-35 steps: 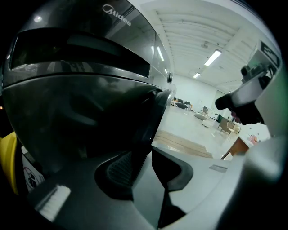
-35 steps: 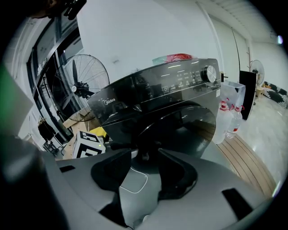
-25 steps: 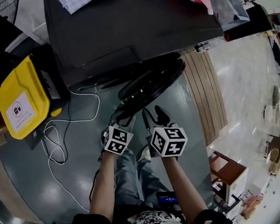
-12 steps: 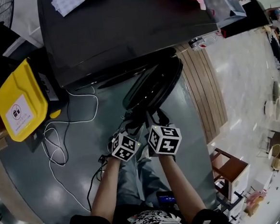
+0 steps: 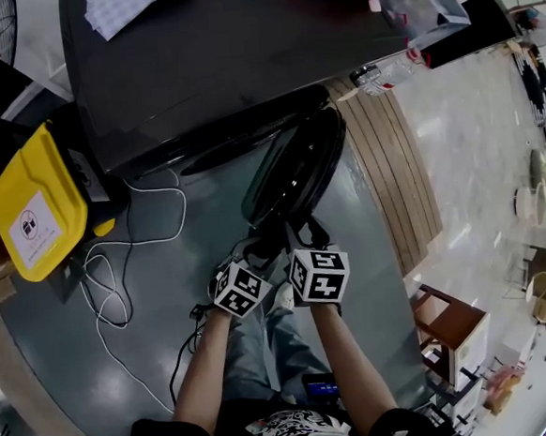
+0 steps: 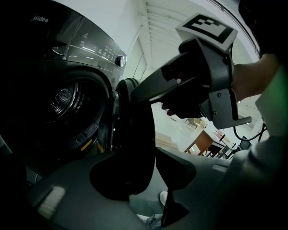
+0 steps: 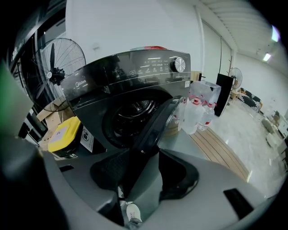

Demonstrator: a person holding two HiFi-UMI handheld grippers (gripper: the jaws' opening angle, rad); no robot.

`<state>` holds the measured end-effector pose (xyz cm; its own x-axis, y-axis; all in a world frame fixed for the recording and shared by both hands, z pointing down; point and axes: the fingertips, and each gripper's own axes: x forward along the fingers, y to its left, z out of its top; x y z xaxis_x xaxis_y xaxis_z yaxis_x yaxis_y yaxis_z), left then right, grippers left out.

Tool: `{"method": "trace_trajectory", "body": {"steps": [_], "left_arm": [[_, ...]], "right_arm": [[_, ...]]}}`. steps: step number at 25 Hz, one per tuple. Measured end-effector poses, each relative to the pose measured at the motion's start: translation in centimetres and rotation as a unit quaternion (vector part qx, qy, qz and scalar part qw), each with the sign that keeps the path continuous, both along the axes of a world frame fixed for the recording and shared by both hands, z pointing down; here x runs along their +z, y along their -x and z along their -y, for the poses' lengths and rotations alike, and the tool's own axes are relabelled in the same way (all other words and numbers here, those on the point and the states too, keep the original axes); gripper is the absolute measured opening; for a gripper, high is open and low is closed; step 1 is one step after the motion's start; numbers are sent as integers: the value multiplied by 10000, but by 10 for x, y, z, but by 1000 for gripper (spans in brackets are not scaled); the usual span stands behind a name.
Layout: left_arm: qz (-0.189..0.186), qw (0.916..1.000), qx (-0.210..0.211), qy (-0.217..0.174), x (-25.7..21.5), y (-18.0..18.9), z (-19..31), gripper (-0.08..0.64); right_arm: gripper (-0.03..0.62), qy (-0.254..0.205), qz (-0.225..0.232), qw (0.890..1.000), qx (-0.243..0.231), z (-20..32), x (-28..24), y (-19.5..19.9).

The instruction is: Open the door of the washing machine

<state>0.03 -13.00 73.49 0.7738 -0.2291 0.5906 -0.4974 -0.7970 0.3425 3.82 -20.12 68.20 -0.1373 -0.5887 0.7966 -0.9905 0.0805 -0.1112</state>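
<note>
A dark front-loading washing machine [image 5: 223, 66] fills the top of the head view, and its round door [image 5: 293, 168] stands swung out from the front. The steel drum [image 7: 130, 114] shows through the opening. Both grippers sit at the door's free rim. The jaws of my left gripper [image 5: 257, 253] are opening; the door's edge [image 6: 132, 130] hangs between them, with a gap to the right-hand pad. My right gripper [image 7: 144, 175] straddles the same rim [image 7: 155, 126], which lies by the left-hand pad and clear of the other.
A yellow bin [image 5: 32, 208] and a loose white cable [image 5: 117, 272] lie on the floor left of the machine. A wooden strip [image 5: 397, 174] and water bottles [image 7: 198, 112] are to the right. A standing fan [image 7: 63, 58] is behind, and a wooden stool [image 5: 446, 326] is at lower right.
The door has swung further out from the machine's front. Both grippers have moved with its rim and now sit closer together.
</note>
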Motion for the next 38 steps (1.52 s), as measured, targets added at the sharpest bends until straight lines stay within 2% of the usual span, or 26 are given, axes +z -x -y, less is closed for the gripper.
{"method": "trace_trajectory", "body": {"steps": [2, 4, 10, 17, 28, 33, 37, 38], "left_arm": [[7, 10000, 3, -96, -4, 2, -1, 174], [-18, 9997, -166, -204, -9, 8, 4, 118], [-107, 9960, -859, -216, -16, 29, 28, 117], [-229, 9858, -1651, -211, -17, 50, 55, 110], [-327, 9770, -2103, -123, -17, 64, 67, 110], [-348, 9739, -2241, -92, -15, 69, 66, 110], [-338, 9721, -2315, -169, -21, 72, 64, 110], [-333, 9711, -2351, -217, -25, 72, 64, 110]], "right_arm": [[201, 55, 3, 10000, 9, -3, 1, -5], [198, 116, -7, 9999, 20, -7, 1, -12], [169, 237, -187, 9993, 199, -28, 1, -48], [152, 357, -621, 9965, 440, -50, 0, -101], [149, 377, -1429, 9825, 1134, -66, -4, -197], [137, 392, -1721, 9764, 1244, -64, -4, -231], [118, 443, -1837, 9712, 1448, -60, -3, -252], [82, 457, -1888, 9690, 1526, -60, -4, -257]]}}
